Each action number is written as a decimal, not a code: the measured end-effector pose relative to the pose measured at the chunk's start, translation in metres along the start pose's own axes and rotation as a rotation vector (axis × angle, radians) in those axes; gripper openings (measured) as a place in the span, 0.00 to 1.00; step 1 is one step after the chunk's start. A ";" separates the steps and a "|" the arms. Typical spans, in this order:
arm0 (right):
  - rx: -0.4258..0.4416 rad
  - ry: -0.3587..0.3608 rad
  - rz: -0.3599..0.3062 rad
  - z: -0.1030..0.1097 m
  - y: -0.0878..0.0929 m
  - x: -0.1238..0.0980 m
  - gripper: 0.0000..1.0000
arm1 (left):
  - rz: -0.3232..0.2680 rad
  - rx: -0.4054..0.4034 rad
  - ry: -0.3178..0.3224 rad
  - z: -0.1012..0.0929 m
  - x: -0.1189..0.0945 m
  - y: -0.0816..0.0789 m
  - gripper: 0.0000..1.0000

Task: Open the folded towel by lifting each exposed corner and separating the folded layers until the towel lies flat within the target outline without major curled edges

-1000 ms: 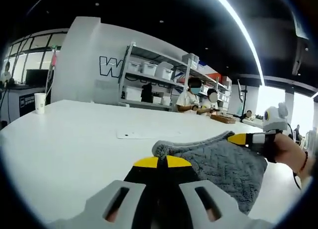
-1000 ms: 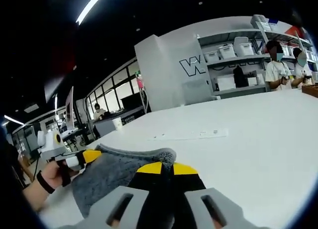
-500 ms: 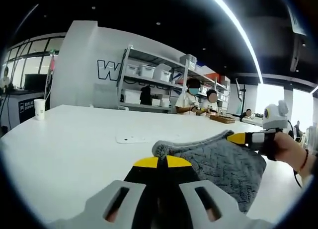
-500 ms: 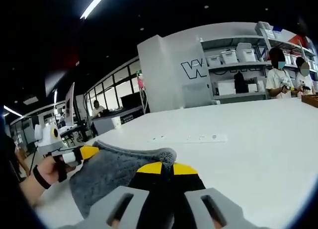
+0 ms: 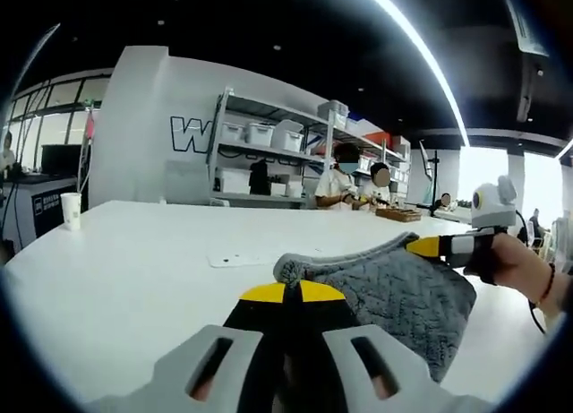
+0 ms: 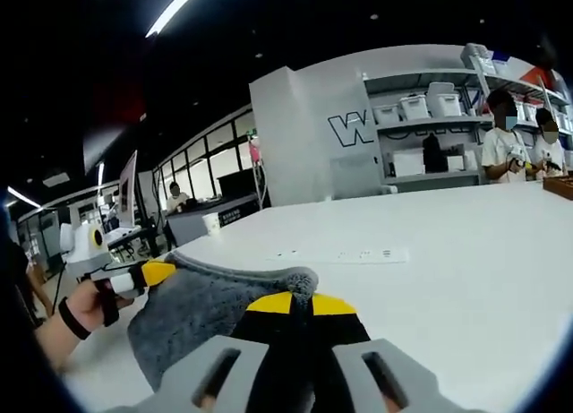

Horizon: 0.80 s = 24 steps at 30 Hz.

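My two views are bright below and dark above: the black ceiling swallows light, broken by one long strip lamp (image 5: 421,59) that burns out to pure white (it arcs because of the fisheye). The white table (image 5: 125,270) glares evenly, with hardly a shadow on it. Windows (image 5: 537,184) at the far right are blown out. The shelves (image 6: 430,131) bow near the edges, and distant people look soft. My yellow-tipped jaws are slightly blurred up close.
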State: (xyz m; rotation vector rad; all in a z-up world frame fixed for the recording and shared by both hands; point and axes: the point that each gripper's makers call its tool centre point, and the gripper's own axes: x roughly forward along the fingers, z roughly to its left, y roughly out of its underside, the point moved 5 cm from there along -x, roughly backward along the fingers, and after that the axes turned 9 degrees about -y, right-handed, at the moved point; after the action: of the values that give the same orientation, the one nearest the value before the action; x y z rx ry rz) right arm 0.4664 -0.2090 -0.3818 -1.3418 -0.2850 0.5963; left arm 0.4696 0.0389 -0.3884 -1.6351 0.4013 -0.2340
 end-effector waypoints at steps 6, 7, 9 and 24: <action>-0.019 -0.004 -0.014 0.004 -0.006 -0.004 0.00 | -0.010 -0.023 0.005 0.001 -0.001 -0.003 0.00; -0.017 -0.003 -0.015 0.004 -0.006 -0.004 0.00 | -0.011 -0.027 0.007 0.001 -0.002 -0.003 0.00; -0.026 -0.002 -0.013 0.005 -0.005 -0.005 0.00 | -0.015 -0.020 0.006 0.000 -0.003 -0.004 0.00; -0.043 -0.019 -0.035 0.013 -0.009 -0.015 0.00 | -0.047 -0.009 0.027 -0.004 -0.014 -0.013 0.00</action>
State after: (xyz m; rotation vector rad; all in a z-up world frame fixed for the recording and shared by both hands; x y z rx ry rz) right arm 0.4495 -0.2081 -0.3678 -1.3703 -0.3373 0.5768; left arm 0.4563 0.0416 -0.3738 -1.6533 0.3855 -0.2902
